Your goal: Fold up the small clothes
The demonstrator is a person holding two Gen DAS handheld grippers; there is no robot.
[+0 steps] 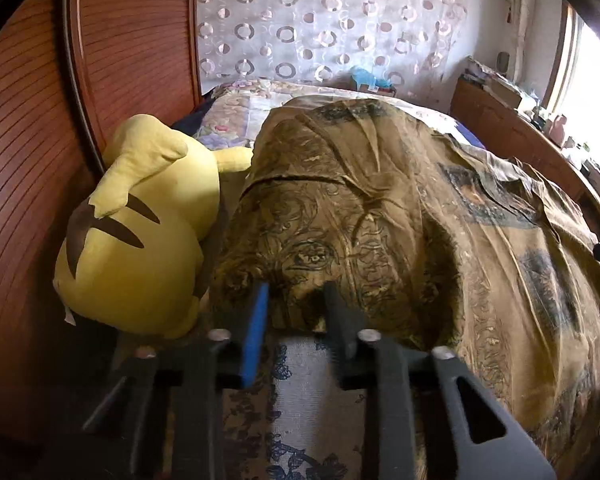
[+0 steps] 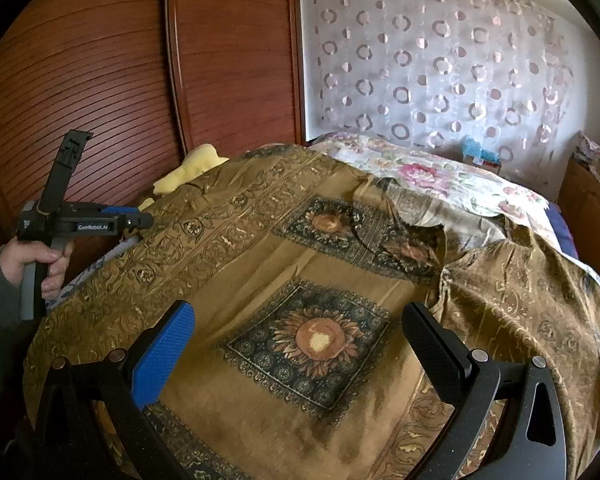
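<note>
Half buried at left: yellow plush toy (image 1: 140, 232), pressed against brown patterned cloth (image 1: 380, 208). Cloth's near hem partly masked by left gripper (image 1: 298, 292), fingers drawn narrow onto that edge fold; true pinch hard to confirm. Farther right, spread wide over the cloth's sunflower panel: right gripper (image 2: 298, 320), nothing between. Cloth draped across bed (image 2: 440, 176).

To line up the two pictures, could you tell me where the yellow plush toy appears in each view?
Left wrist: yellow plush toy, large at left, beside the brown cloth.
Right wrist: only a small yellow part, upper left, behind the cloth's far edge.
Shared landmark: ring-patterned curtain.
</note>
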